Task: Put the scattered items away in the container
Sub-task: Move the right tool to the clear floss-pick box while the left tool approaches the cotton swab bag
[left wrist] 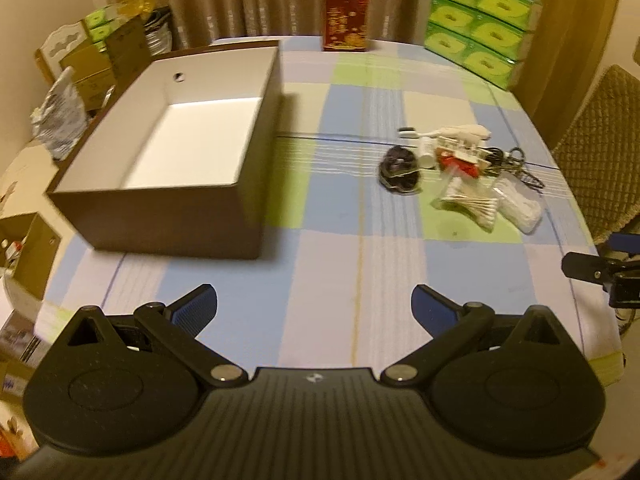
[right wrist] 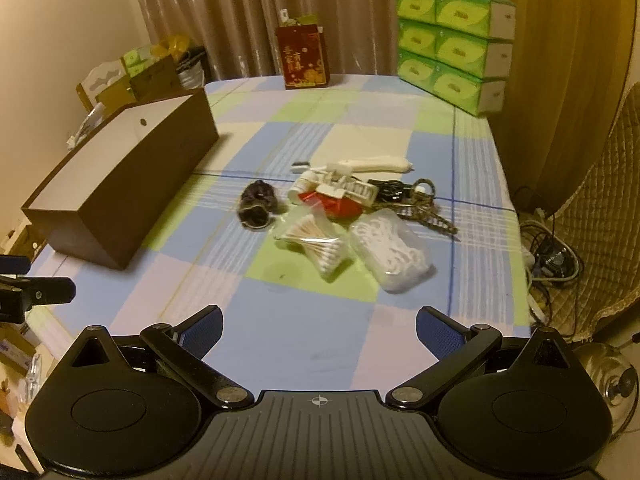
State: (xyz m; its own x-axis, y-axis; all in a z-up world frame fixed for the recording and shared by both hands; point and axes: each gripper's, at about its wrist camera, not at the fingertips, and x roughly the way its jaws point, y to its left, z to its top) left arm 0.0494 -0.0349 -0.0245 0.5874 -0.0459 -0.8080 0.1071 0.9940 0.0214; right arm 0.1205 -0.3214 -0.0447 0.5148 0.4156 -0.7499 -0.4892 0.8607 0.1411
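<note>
the container, a brown box with a white inside, sits on the left part of the desk with its top open and nothing visible in it, so it looks ready to take things dropped from above. the scattered items lie in one loose heap to its right, well apart from it: one bag of cotton swabs nearest, one clear tub of white floss picks just right of it, one dark round bundle on the heap's left edge, one red packet, one small white bottle, one long white item at the far side, and a tangle of dark cord and keys on the right; the middle of the heap is too jumbled to count further. the right gripper hangs over the near edge of the desk facing the heap, jaws wide apart and holding nothing, which suits it as the one to pick first, likely the swab bag since it lies closest. the left gripper faces the near end of the box, jaws likewise spread and empty, probably waiting on that side. nothing has been moved into the box yet by the look of it. at the far edge stand one red carton and a stack of six green tissue boxes.
</note>
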